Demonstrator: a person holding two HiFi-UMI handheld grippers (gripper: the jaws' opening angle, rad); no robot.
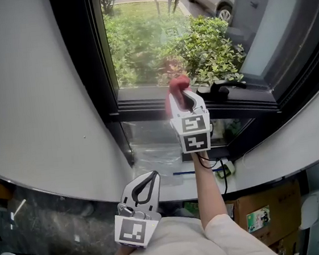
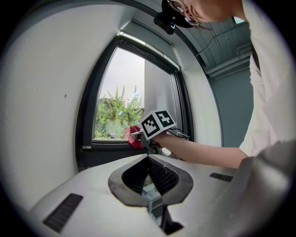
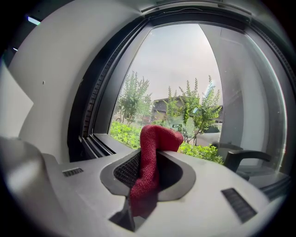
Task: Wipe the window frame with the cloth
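My right claw [image 1: 182,93] is clamped on the red cloth [image 3: 149,162], a wad poking past the tips so fabric, not plastic, meets the window frame [image 1: 145,105] bottom rail right by it. Left claw [image 1: 147,184] is closed on nothing, parked low by me, out of the way

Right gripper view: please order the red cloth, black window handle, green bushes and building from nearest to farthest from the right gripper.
1. The red cloth, clamped in the claw of the right gripper.
2. The black window handle, at the right.
3. The green bushes, outside, low.
4. The building, far in the background.
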